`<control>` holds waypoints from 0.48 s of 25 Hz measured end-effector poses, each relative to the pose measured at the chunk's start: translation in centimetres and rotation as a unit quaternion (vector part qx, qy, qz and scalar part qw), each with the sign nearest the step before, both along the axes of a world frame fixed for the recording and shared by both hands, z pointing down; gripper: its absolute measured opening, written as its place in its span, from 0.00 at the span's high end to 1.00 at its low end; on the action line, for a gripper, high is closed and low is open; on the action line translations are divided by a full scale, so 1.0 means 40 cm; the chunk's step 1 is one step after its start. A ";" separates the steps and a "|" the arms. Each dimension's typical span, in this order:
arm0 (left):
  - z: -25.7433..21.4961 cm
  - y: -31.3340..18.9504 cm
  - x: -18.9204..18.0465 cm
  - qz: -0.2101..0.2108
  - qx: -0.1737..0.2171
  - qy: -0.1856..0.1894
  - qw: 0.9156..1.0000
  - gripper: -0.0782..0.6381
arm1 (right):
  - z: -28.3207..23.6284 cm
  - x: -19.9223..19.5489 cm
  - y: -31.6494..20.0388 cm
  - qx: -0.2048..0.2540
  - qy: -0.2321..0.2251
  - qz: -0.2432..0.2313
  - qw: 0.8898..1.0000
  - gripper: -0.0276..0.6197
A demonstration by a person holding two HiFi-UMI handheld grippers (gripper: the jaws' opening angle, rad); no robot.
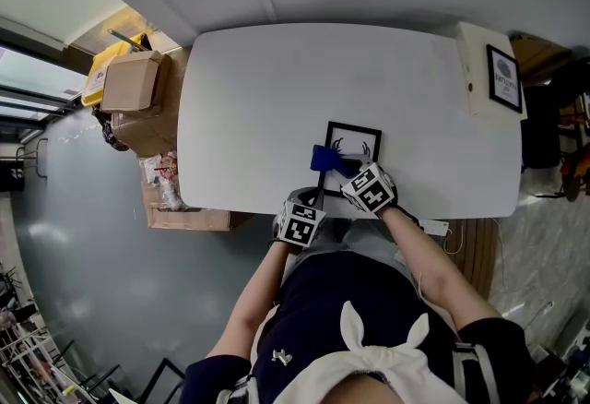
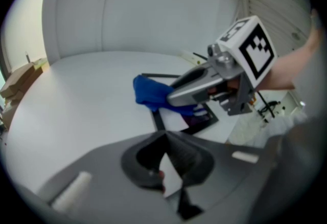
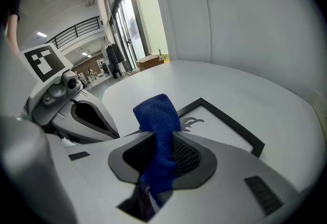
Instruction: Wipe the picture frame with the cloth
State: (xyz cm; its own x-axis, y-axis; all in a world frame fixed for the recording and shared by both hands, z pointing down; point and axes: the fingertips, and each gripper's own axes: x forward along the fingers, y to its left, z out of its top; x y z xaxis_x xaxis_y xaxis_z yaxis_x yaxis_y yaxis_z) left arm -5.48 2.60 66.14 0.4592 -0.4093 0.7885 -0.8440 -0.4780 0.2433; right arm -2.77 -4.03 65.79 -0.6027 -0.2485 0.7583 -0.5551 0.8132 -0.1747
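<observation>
Tightly, right tool (image 3: 162, 159) pinches cloth (image 3: 158, 115), left tool (image 2: 165, 142) frame (image 3: 217, 121).

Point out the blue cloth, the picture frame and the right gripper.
blue cloth (image 3: 158, 115): right gripper view, upper fold.
picture frame (image 3: 232, 121): right gripper view, black edge.
right gripper (image 3: 163, 156): right gripper view, between jaws.

Reaches both bare forearms forward over the near edge of the desk (image 1: 258, 116), left forearm (image 1: 251, 301) and right forearm (image 1: 433, 262) angled in toward each other. Holds the left gripper (image 1: 309, 211) right at that edge, jaws closed on the near corner of the picture frame (image 1: 359, 142). Holds the right gripper (image 1: 343, 168) just beyond it and a little to the right, pointing leftward, jaws clamped on the cloth (image 3: 159, 131), with a fold standing up past the tips.
</observation>
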 end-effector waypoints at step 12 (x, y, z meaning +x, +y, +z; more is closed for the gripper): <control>0.005 -0.005 -0.001 -0.012 0.008 0.000 1.000 0.89 | 0.004 -0.007 0.058 -0.013 -0.009 0.002 1.000 0.81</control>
